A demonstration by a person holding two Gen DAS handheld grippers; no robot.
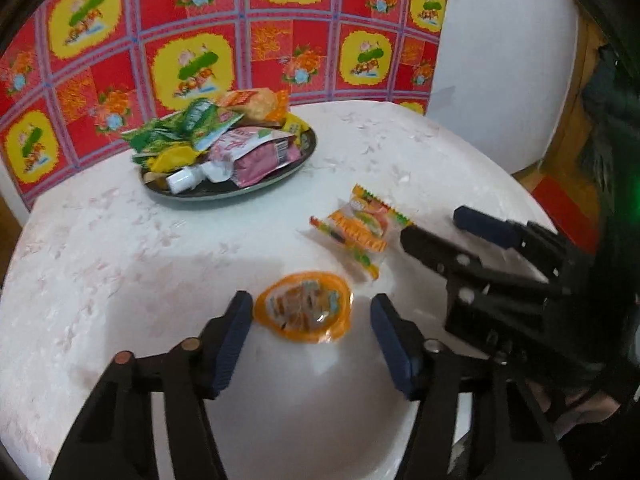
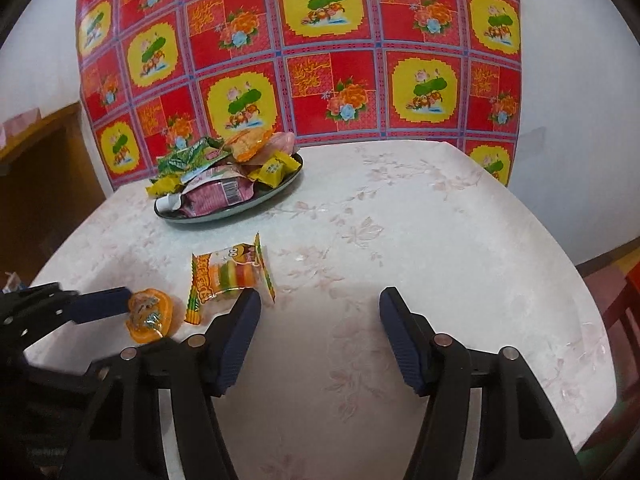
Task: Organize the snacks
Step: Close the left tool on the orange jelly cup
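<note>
An orange round jelly cup point(image 1: 304, 306) lies on the white tablecloth between the blue pads of my left gripper point(image 1: 312, 320). The left pad is close to its rim and a gap shows on the right side, so the jaws stand open around it. A burger gummy packet point(image 1: 360, 228) lies just beyond it. In the right wrist view that packet point(image 2: 232, 276) lies by the left fingertip of my right gripper point(image 2: 320, 304), which is open over bare cloth with nothing between its fingers. The right gripper point(image 1: 433, 225) also shows beside the packet. One left finger point(image 2: 102, 304) reaches the cup point(image 2: 150, 314).
A dark round plate point(image 1: 240, 192) at the back left is heaped with green, yellow, pink and orange snack packs; its rim point(image 2: 224, 216) shows too. A red patterned cloth point(image 2: 340, 60) hangs behind the table. Wooden furniture point(image 2: 44, 184) stands to the left and a red chair point(image 2: 624, 312) to the right.
</note>
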